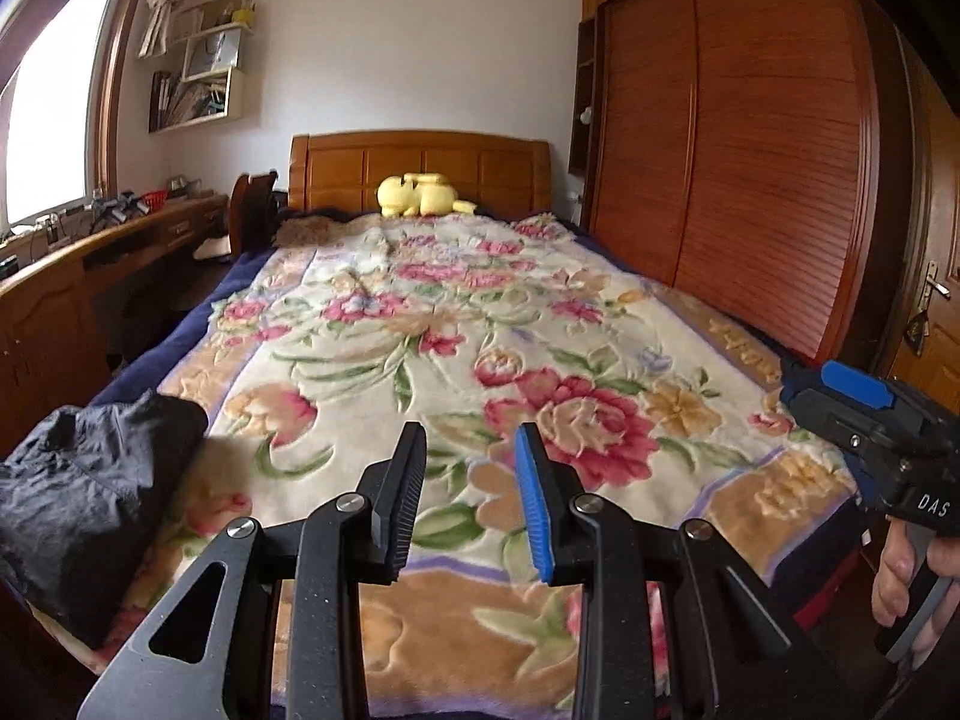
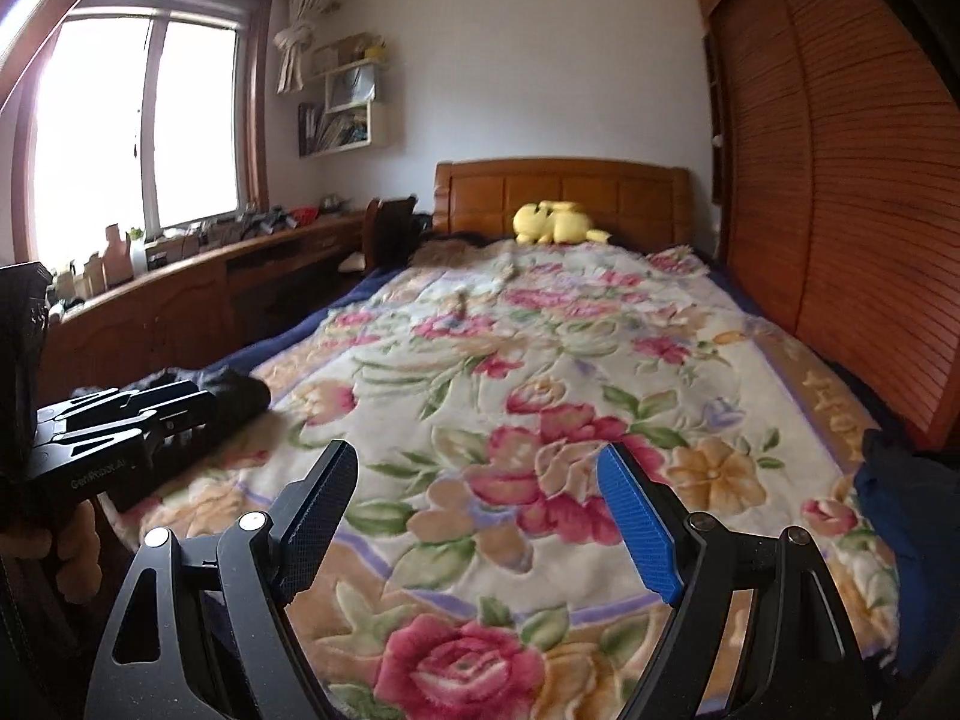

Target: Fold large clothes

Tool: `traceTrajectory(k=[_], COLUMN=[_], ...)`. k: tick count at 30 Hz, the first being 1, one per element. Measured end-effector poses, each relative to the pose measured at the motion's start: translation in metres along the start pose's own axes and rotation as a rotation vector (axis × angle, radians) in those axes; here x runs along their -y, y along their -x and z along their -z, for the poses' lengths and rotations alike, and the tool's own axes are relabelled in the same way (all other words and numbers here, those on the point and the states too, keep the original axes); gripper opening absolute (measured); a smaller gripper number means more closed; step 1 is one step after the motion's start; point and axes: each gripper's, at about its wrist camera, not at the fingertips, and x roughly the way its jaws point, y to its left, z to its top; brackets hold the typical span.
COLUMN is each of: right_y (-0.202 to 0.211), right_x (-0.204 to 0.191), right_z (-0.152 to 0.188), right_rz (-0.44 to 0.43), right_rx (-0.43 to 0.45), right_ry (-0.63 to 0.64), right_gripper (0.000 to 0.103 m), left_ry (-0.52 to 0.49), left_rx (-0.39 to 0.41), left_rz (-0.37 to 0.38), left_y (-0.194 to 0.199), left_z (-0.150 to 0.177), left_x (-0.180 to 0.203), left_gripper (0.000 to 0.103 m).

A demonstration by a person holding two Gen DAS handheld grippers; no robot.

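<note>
Hovering above the floral plush blanket (image 1: 456,324) with nothing held, left gripper (image 1: 471,492) narrowly parted and right gripper (image 2: 480,516) wide, both should pinch the bunched black crinkled garment (image 1: 90,480), near the bed's left foot corner, by its edges.

My left wrist view cuts the crumpled dark garment (image 1: 90,498) off at its left edge, so I cannot tell its full shape. Right of the floral blanket (image 1: 456,360), my right hand (image 1: 912,588) shows only fingers; the rest runs out of frame. Beyond the blanket, the clutter on the desk (image 2: 198,276) is too blurred to name. A blue cloth (image 2: 900,504) at the blanket's right edge is partly cropped.
</note>
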Motion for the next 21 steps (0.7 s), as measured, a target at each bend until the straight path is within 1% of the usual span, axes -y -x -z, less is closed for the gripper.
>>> traceTrajectory(k=[4, 9, 15, 21], right_y=[0.023, 0.045, 0.041, 0.035], right_x=[0.000, -0.001, -0.009, -0.006], right_z=[0.002, 0.006, 0.015, 0.015], right_rz=[0.019, 0.048, 0.053, 0.053], right_rx=[0.049, 0.098, 0.108, 0.105], right_ry=[-0.017, -0.028, -0.035, -0.038], right_gripper=[0.084, 0.084, 0.084, 0.084], left_ry=[0.001, -0.016, -0.018, -0.015], left_rx=[0.045, 0.066, 0.074, 0.073], left_rz=[-0.007, -0.035, -0.027, -0.027], left_y=[0.022, 0.035, 0.042, 0.041], left_z=[-0.012, -0.015, -0.013, -0.012], left_x=[0.005, 0.008, 0.011, 0.012], left_gripper=[0.032, 0.032, 0.032, 0.032])
